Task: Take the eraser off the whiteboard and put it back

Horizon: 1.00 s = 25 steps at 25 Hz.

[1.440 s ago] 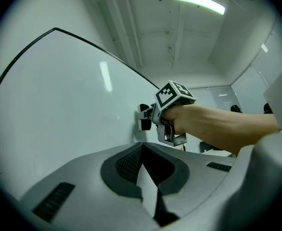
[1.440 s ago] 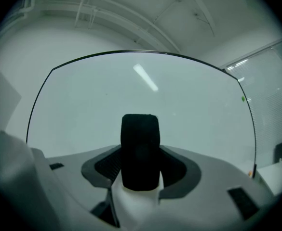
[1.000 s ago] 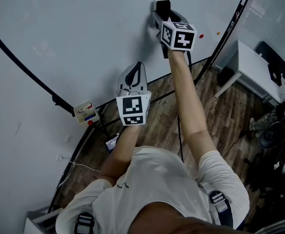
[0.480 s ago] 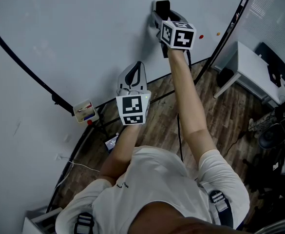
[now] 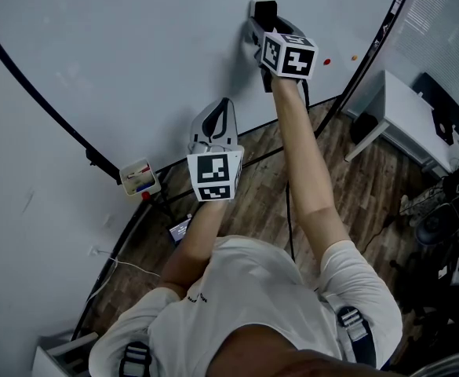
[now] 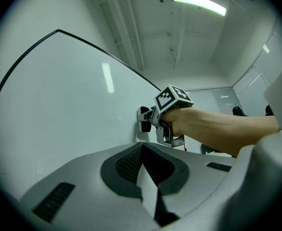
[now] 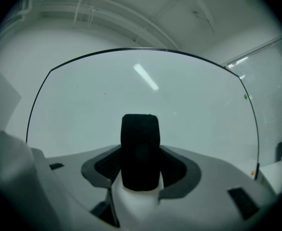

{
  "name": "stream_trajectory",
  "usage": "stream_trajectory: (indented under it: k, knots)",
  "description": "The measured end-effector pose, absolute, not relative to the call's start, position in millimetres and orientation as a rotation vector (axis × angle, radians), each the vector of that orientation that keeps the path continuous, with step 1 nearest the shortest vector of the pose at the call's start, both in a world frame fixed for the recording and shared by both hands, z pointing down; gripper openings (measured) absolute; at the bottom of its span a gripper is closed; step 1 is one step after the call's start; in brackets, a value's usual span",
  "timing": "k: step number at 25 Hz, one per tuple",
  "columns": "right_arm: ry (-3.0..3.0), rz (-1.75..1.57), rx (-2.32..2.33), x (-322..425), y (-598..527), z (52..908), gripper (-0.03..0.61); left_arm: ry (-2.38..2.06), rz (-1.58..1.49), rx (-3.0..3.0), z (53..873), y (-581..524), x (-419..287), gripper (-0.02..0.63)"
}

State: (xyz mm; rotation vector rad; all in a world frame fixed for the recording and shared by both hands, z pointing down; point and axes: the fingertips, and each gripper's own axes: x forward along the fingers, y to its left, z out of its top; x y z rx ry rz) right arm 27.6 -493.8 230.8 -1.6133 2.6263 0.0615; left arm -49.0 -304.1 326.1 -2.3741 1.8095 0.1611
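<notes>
The right hand-held gripper [image 7: 140,170] is clamped on a black eraser [image 7: 140,148], its jaws spread wide around the block's two long sides, with the upper part standing clear above the pads. In the head view the eraser sits at the upper centre of the frame, held up to the whiteboard [image 5: 119,53] and apparently touching its surface, at the end of the person's outstretched right arm. The left hand-held gripper [image 6: 143,153] hangs lower, near the middle of the frame, its jaws together on nothing and well apart from the eraser. The eraser looks light, with a firm body and a soft felt face, so it should neither slip nor crush in the pads; if it clings by magnet, as such erasers often do, it will likely pull free with a small tug and snap back when set flat. The sides of the body, where the jaws now sit, look the soundest place to hold it. At lower left a small marker tray [image 5: 139,181] is fixed on the board's frame; a white bench [image 5: 406,104] stands at right on the wooden floor [image 5: 253,187].
</notes>
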Motion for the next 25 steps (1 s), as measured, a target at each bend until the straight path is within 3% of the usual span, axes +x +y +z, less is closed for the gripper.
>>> stream_trajectory:
  k: [8,15,25]
  knots:
    - [2.635,0.041,-1.603,25.7,-494.7,230.8,0.24,1.813,0.168,-2.372,325.7,-300.7,-51.9,0.002]
    - [2.636,0.046,-1.606,28.1,-495.3,232.9,0.295,1.815,0.166,-2.381,328.5,-301.8,-51.3,0.002]
    - [2.638,0.074,-1.612,30.9,-483.5,230.5,0.296,1.804,0.171,-2.389,328.1,-296.6,-47.8,0.002]
